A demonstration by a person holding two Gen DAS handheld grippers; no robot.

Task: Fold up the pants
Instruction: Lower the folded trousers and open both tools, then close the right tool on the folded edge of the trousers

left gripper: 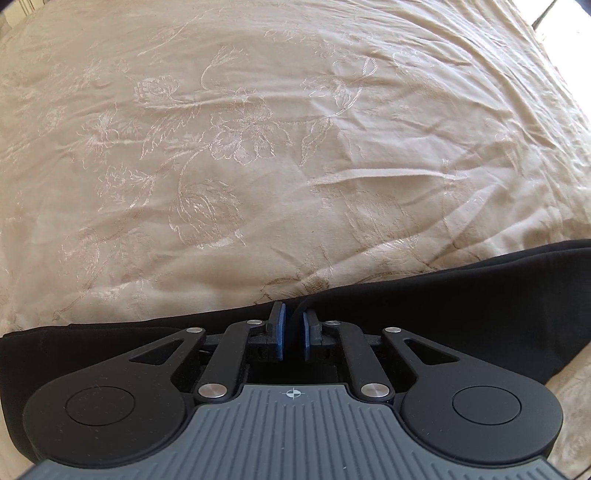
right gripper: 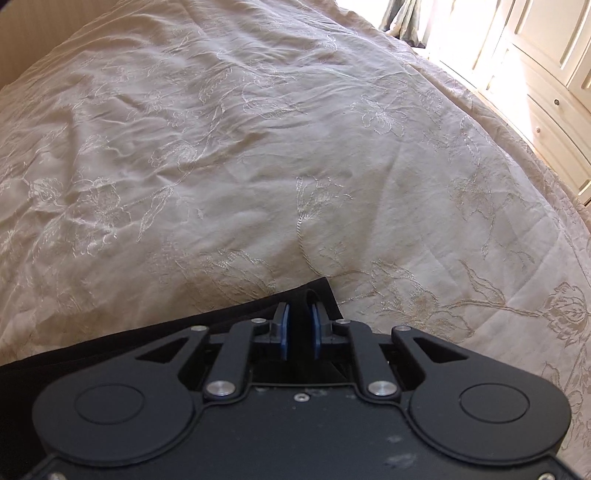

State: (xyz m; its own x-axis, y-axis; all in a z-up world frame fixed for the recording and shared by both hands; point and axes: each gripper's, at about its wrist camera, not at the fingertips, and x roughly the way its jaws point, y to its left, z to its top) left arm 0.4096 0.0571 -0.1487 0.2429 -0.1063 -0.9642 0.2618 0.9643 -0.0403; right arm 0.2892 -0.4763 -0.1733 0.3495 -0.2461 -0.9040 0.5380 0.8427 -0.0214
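The black pants lie across the near part of a beige embroidered bedspread. In the left wrist view my left gripper is shut on the pants' far edge, with a fold of black cloth between its blue pads. In the right wrist view my right gripper is shut on the pants near their right corner, where a black fold rises between the pads. The gripper bodies hide the rest of the pants.
The bedspread stretches far ahead, wrinkled. The bed's right edge drops off toward a pale wooden wardrobe with drawers. A curtain hangs at the far right by a bright window.
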